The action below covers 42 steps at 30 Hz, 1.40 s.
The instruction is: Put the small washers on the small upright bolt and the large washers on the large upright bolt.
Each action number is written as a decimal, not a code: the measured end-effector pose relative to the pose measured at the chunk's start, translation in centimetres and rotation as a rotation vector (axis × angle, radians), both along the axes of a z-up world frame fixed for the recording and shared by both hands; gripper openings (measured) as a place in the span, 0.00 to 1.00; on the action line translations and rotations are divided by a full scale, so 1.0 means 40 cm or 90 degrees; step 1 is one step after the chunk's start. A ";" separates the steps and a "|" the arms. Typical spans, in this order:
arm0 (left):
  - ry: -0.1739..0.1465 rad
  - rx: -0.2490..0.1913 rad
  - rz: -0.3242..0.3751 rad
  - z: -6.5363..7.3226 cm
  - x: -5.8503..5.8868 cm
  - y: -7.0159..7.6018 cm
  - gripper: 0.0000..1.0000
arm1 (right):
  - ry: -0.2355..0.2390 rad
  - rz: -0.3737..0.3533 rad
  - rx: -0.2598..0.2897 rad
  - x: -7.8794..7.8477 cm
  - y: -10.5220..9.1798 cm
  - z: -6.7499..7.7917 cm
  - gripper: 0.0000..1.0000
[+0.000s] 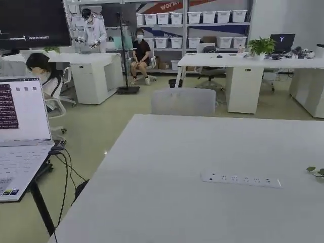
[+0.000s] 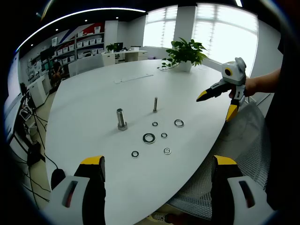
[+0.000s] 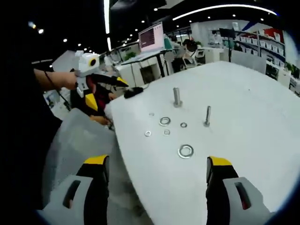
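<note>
In the left gripper view, a large upright bolt (image 2: pixel 122 119) and a thinner small upright bolt (image 2: pixel 155 104) stand on the white table (image 2: pixel 93 93). Several loose washers lie in front of them, among them a large washer (image 2: pixel 149 138) and a small washer (image 2: pixel 164 135). My left gripper (image 2: pixel 157 187) is open at the table's near edge, holding nothing. My right gripper (image 2: pixel 216 105) is open off the table's right side. The right gripper view shows the large bolt (image 3: pixel 176 97), small bolt (image 3: pixel 207 116), a large washer (image 3: pixel 185 151), my open right gripper (image 3: pixel 157 183) and the left gripper (image 3: pixel 107 91).
A potted plant (image 2: pixel 185 54) stands at the table's far side, and a power strip (image 1: pixel 242 179) lies flat on the table (image 1: pixel 167 167). A grey chair (image 1: pixel 183 101) stands beyond it and a laptop (image 1: pixel 20 126) at the left. People work at desks behind.
</note>
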State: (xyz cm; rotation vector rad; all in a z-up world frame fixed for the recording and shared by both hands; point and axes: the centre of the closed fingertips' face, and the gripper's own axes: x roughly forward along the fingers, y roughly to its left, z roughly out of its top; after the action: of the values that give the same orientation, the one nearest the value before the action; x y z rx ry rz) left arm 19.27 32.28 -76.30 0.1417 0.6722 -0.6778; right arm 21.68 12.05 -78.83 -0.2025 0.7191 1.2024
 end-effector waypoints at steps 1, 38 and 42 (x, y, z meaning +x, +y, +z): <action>0.000 0.004 -0.003 -0.001 -0.003 0.001 0.92 | -0.001 0.001 -0.002 -0.002 0.003 0.001 0.81; 0.004 0.001 -0.027 -0.010 0.003 0.028 0.86 | -0.024 0.050 -0.124 0.035 0.049 -0.050 0.74; 0.000 0.004 -0.036 -0.008 0.009 0.026 0.84 | -0.030 0.064 -0.146 0.047 0.052 -0.063 0.71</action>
State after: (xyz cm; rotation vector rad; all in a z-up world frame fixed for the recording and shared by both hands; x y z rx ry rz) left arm 19.63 33.31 -76.62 0.1669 0.6717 -0.7295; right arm 23.57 14.13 -81.35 -0.4598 0.8126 1.2049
